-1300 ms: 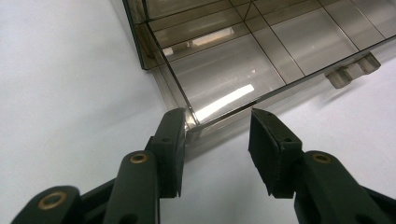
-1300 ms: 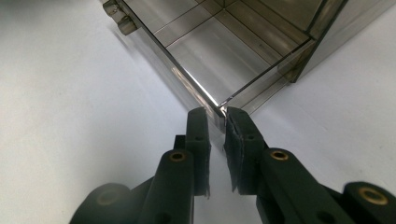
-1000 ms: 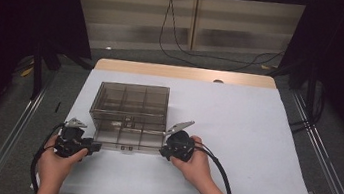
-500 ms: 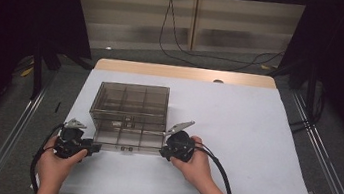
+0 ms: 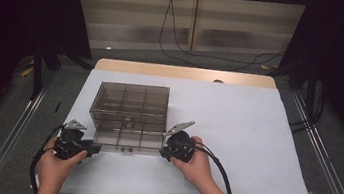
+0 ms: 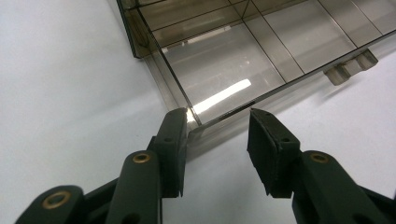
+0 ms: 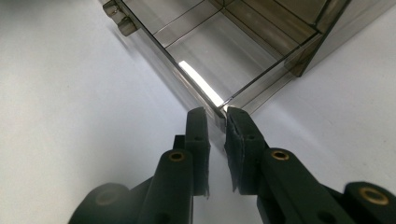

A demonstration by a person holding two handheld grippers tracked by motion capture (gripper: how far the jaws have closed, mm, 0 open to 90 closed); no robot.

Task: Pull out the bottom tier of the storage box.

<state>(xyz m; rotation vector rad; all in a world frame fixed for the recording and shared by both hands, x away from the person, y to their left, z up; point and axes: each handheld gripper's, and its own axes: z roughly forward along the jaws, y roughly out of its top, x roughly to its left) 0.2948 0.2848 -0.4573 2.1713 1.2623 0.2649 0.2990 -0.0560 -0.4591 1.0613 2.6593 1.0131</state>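
In the high view, a smoke-tinted clear compartment box (image 5: 129, 116) was seen left of the frame's centre, resting on the white sheet (image 5: 255, 138) that covered the table (image 5: 188, 73). Its interior was divided by a grid of partitions. The left gripper (image 5: 94, 149) was held by a hand (image 5: 56, 165) at the lower left of the frame, its tips set at the box's near left corner. The right gripper (image 5: 163, 151) was held by the other hand (image 5: 196, 165) just right of the bottom centre, its tips set at the box's near right corner. Black cables (image 5: 187, 43) were draped across the floor at the top of the frame.

In the left gripper view, the two black jaws were seen rising from the bottom edge with a wide gap between them. The box's corner (image 6: 198, 123) lay at the centre of the frame, right against the left-hand jaw — the right-hand jaw stood clear of the wall. Two small latch tabs (image 6: 350, 67) were visible on the box's front wall at the upper right.

In the right gripper view, the jaws were drawn narrow, with only a thin slot left between them. The box's other near corner (image 7: 223, 108) sat just at the mouth of that slot — whether it was actually pinched could not be told. A latch tab (image 7: 116, 18) was visible at the upper left.
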